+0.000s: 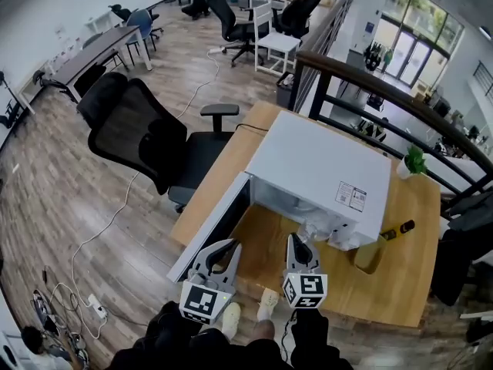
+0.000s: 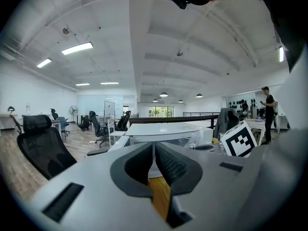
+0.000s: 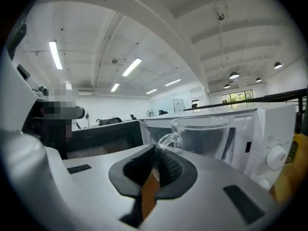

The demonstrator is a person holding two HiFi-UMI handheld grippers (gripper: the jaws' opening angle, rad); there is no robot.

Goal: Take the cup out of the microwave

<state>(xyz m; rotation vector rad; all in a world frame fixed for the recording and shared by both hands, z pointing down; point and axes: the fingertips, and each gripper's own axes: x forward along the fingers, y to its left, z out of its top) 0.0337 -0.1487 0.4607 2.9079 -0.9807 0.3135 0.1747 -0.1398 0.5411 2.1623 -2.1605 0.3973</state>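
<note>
**Head view.** The white box-shaped microwave point(image 1: 316, 168) sits on the pale wooden table point(image 1: 400, 284), with its door point(image 1: 209, 236) swung open toward the lower left. The right gripper point(image 1: 299, 247) is low in the centre of the frame. It carries the clear glass cup with a loop handle point(image 1: 316, 228) right at the mouth of the cavity. The cup is see-through and partly under the overhang of the microwave's top. I cannot tell whether its base has cleared the sill, so a careless pull could knock it against the lower edge. The left gripper point(image 1: 221, 254) is just beside the open door with its tips together. It could bump the door if it swings.

**Left gripper view.** The left gripper's point(image 2: 153, 150) jaws are pressed together with nothing between them. The microwave point(image 2: 163, 129) stands behind, in mid-frame. The cup is only a faint glint there and cannot be read clearly.

**Right gripper view.** The right gripper point(image 3: 156, 153) is clamped on the thin handle of the cup point(image 3: 202, 134). The bowl hangs beyond the jaws, right of centre. A pinch on the handle alone gives little hold, so I judge the cup could pivot or slip if it is tilted or jolted. The gripper body hides the cup's base and whatever is beneath it.
</note>
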